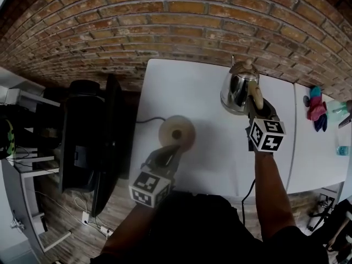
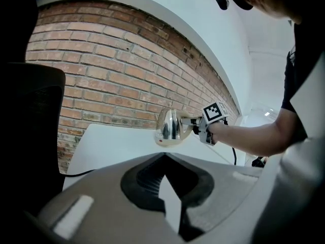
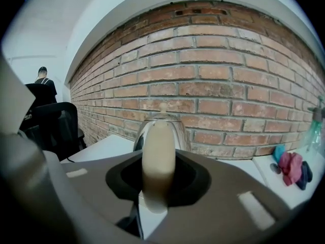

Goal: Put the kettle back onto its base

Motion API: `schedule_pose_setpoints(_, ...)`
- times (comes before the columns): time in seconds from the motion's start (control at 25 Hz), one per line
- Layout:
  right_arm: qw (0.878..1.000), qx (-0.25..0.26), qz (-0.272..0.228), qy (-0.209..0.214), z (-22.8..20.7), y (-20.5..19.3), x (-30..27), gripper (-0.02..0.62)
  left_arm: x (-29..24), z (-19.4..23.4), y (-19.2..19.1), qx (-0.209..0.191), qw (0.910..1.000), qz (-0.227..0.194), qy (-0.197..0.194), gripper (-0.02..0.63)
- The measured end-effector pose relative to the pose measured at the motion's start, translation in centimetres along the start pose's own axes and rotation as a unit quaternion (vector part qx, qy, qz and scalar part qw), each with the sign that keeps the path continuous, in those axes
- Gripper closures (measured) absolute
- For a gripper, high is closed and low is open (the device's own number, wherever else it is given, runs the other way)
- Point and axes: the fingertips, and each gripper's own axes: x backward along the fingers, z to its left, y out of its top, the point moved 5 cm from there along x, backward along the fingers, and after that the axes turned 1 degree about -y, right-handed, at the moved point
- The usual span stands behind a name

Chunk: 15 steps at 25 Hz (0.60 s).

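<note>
A red brick wall (image 1: pixel 165 26) is running along the back of a white counter (image 1: pixel 220 164), and a second white surface is adjoining it on the right, where some pink and blue cloths (image 1: pixel 316 108) are lying. A black chair (image 1: pixel 88 139) is standing off the counter's left edge.

The right hand-held gripper (image 1: pixel 256 104) is pinching the kettle (image 1: pixel 236 89) by its cream handle (image 3: pixel 158 156). In the right gripper view the handle is filling the gap between the jaws, with the shiny steel body and lid knob rising behind it. The kettle is sitting upright toward the back right of the counter, near the wall. In the left gripper view it is appearing lifted clear of the counter, with its underside showing.

The round beige base (image 1: pixel 177 132) is resting on the counter well apart from the kettle, to its left and nearer the person, with nothing on top of it. A dark cord (image 1: pixel 147 120) is trailing from the base toward the counter's left edge.

The left hand-held gripper (image 1: pixel 168 154) is hovering just beside the near edge of the base and pointing at it. Its jaws are sitting almost pressed together, with only a thin sliver of white counter showing between them, and they are holding nothing.
</note>
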Motion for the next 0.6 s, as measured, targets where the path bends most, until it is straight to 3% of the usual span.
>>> schedule_pose_setpoints(0.6,0.998,0.020,-0.011,0.051,3.4,-0.2,2.0,0.488,2.4,0.0,-0.6,0.010,0.9992,-0.019,0.034,0.604)
